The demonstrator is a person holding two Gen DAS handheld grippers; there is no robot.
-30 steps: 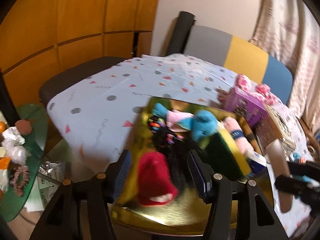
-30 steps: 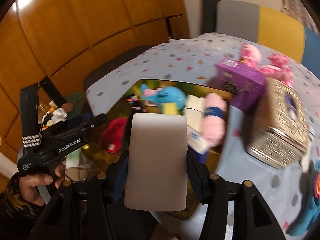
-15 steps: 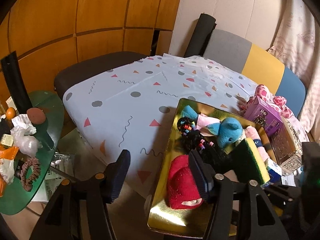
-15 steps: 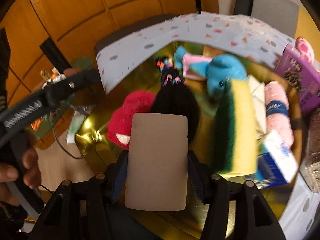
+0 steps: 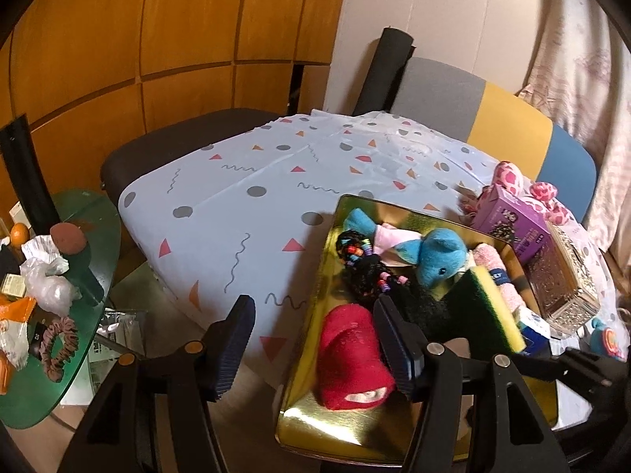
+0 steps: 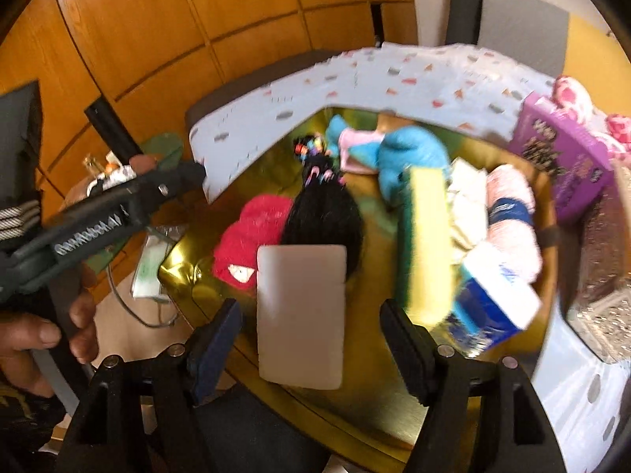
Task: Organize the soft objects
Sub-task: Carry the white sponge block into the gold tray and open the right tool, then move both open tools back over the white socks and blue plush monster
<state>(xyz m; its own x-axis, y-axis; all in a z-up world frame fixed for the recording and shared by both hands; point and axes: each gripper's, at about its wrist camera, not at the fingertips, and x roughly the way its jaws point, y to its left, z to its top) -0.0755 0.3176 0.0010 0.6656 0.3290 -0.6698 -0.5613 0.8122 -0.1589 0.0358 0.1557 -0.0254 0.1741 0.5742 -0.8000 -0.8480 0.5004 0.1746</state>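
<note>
A gold tray (image 5: 311,425) on the patterned tablecloth holds a red knitted piece (image 5: 351,358), a black beaded hair bundle (image 5: 366,272), a blue plush (image 5: 437,260), a green-yellow sponge (image 5: 485,315) and a pink towel roll (image 5: 497,276). My left gripper (image 5: 315,343) hangs open and empty over the tray's left edge. My right gripper (image 6: 311,349) is opening above the near end of the tray (image 6: 189,272). A flat beige pad (image 6: 301,315) sits between its jaws, with gaps on both sides. Beyond the pad lie the red piece (image 6: 252,236) and the sponge (image 6: 426,236).
Right of the tray stand a purple box (image 5: 512,228), a glittery box (image 5: 564,280) and a pink spotted plush (image 5: 508,177). A blue-white carton (image 6: 493,299) leans in the tray. A cluttered green glass side table (image 5: 90,216) is at the left. A hand (image 6: 39,339) holds the left gripper.
The right gripper dropped toward the tray, and its jaws spread off the beige pad they were pressing. In the left wrist view the tray shifted from between the fingers to the right.
</note>
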